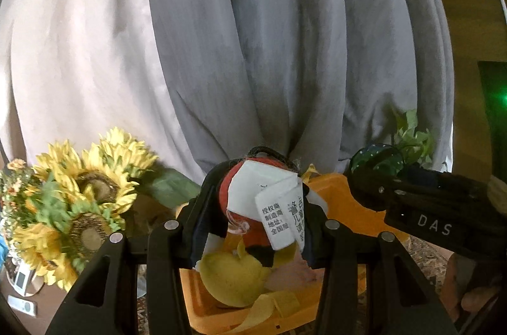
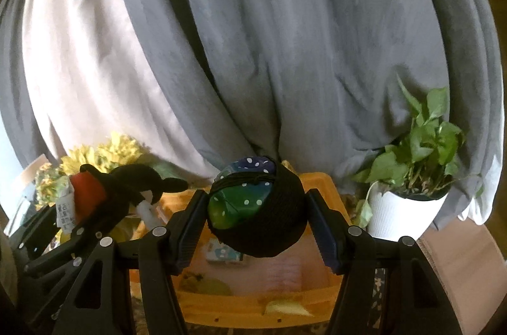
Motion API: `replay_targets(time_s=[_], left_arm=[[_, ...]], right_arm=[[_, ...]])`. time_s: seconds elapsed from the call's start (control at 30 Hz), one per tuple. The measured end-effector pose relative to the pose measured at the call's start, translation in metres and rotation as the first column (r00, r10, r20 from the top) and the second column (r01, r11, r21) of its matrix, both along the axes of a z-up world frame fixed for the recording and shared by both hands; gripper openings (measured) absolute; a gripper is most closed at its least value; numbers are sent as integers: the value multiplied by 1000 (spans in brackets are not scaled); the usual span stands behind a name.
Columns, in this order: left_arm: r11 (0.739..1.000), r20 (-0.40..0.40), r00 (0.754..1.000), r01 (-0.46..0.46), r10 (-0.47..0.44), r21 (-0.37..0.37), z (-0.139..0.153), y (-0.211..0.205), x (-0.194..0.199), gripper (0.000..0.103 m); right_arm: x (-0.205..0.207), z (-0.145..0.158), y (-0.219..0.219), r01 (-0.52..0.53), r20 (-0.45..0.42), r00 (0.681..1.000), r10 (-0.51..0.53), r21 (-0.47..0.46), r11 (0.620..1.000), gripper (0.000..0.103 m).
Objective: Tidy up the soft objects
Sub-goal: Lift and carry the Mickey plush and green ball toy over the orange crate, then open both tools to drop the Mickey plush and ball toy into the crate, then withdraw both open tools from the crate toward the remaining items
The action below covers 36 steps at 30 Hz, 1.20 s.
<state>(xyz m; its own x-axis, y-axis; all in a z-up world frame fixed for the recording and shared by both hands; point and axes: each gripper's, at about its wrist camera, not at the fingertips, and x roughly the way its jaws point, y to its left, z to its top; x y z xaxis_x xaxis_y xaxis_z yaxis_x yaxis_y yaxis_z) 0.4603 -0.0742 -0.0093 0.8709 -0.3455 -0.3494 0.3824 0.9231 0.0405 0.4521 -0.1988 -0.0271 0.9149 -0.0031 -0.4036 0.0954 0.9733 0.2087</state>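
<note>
Left claw point(image 1: 256, 227) clamped on a red-and-black plush toy with white printed care tags point(image 1: 253, 208), held above an orange plastic bin point(image 1: 342, 205). Right claw point(image 2: 256, 221) clamped on a black knitted ball-shaped soft toy with green dotted patches point(image 2: 263, 214), also over the bin. A yellow plush piece point(image 1: 234, 281) already lies inside; both held toys not yet dropped. Grey and pale curtains point(image 2: 253, 49) behind; artificial sunflowers point(image 1: 85, 195) left, potted green plant in white pot point(image 2: 408, 176) right. Worktop mostly hidden.
</note>
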Motion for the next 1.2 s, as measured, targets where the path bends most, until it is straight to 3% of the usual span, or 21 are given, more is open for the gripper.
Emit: replay_targets(time_s=[0.5, 0.83, 0.93, 1.03, 1.2], left_arm=[[996, -123, 992, 18, -6, 92, -42, -16, 53, 47], [995, -222, 975, 31, -9, 99, -61, -16, 68, 49], [994, -230, 973, 32, -8, 100, -62, -17, 69, 65], [994, -224, 975, 25, -2, 102, -61, -14, 67, 66], [995, -214, 977, 1, 21, 98, -57, -10, 60, 73]], right_arm=[[58, -48, -16, 25, -202, 979, -18, 35, 999, 64], [74, -62, -13, 7, -268, 963, -4, 12, 1000, 64], [79, -64, -13, -3, -282, 959, 7, 16, 1000, 65], [82, -67, -14, -8, -296, 955, 18, 36, 999, 71], [77, -61, -14, 11, -278, 961, -5, 21, 1000, 72]])
